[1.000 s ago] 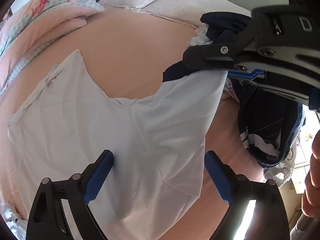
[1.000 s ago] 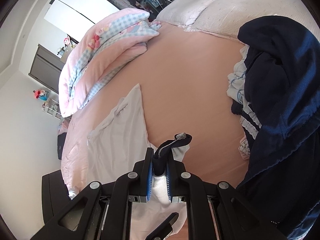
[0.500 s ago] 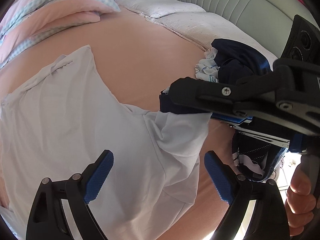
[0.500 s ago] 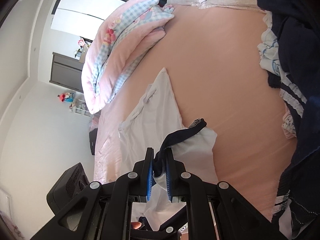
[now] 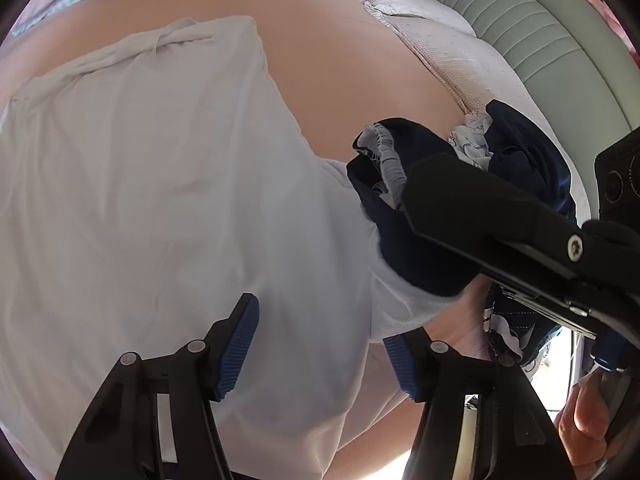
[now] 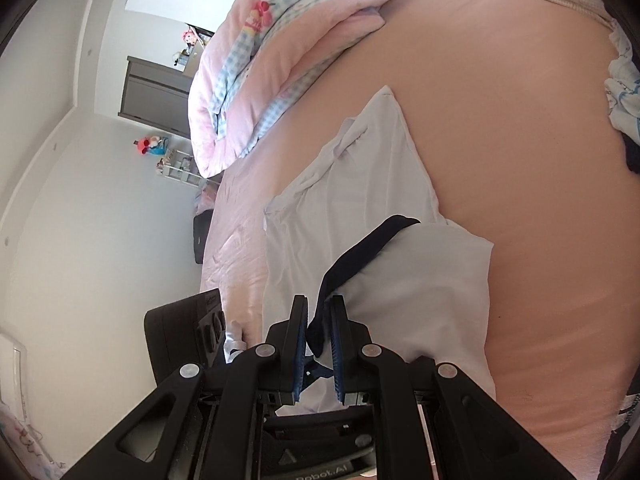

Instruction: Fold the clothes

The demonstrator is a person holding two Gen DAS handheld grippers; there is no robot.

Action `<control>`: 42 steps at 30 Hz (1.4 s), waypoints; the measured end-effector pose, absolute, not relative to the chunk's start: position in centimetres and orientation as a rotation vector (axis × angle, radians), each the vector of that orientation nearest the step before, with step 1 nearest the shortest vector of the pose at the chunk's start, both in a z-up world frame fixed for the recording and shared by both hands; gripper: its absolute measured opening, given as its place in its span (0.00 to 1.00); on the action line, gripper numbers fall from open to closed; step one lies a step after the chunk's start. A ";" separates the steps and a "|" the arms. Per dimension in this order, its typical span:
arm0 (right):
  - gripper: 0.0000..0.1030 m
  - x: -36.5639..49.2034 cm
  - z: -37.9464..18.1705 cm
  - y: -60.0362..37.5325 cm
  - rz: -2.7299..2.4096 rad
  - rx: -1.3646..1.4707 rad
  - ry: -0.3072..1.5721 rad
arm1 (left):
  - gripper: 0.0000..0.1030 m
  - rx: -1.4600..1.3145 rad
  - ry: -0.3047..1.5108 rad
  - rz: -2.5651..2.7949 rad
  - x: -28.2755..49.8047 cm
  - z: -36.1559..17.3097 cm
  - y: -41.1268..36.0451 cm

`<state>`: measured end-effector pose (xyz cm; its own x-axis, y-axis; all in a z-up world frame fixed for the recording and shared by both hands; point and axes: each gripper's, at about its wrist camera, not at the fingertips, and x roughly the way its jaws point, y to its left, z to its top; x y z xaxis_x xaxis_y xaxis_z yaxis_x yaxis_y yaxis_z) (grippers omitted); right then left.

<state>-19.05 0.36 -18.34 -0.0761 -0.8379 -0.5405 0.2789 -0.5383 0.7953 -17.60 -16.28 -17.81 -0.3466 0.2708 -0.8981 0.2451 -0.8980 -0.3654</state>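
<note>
1. In my left wrist view the white garment [image 5: 152, 200] fills the left and centre of the frame, spread flat on the peach bed sheet [image 5: 360, 64], its far hem reaching toward the upper left.
2. At the bottom centre my left gripper [image 5: 320, 344] points down at that cloth. Its jaws are closing; the white fabric lies under and between the blue pads [image 5: 240, 344], but I cannot see them pressing on it yet.
3. Right of centre, the dark-trimmed sleeve [image 5: 400, 232] of the garment is lifted off the sheet and pulled over the body of the shirt.
4. My right gripper [image 5: 412, 200] enters from the right edge as a black bar, with the sleeve's navy cuff bunched at its tip.
5. Behind it, at the upper right, a pile of dark clothes [image 5: 528, 160] sits against the pale pillow [image 5: 432, 32] and the grey-green headboard [image 5: 540, 40]. A hand [image 5: 584, 412] shows at the lower right edge.
6. In my right wrist view a pink checked quilt [image 6: 280, 40] lies at the upper left of the bed.
7. Below it, mid-frame, the same white garment [image 6: 360, 184] lies on the sheet.
8. At the bottom centre the right gripper [image 6: 318, 332] is clenched on the navy cuff [image 6: 360, 248], with the white sleeve draping to the right.
</note>
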 end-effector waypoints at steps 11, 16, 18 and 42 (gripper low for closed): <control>0.11 -17.5 -17.6 -3.8 -1.749 1.383 -0.387 | 0.26 -1.776 -0.929 2.366 -16.9 -18.8 -19.2; 0.62 -17.0 -17.4 -2.6 -1.827 1.390 -0.354 | 0.24 -1.791 -1.014 2.324 -16.7 -19.6 -20.2; 0.62 -16.7 -17.4 -1.4 -1.851 1.383 -0.373 | 0.24 -1.795 -1.013 2.320 -16.7 -19.5 -20.4; 0.63 -14.0 -26.5 4.1 -1.765 1.573 -0.776 | 0.24 -1.774 -1.187 2.152 -17.0 -20.4 -22.5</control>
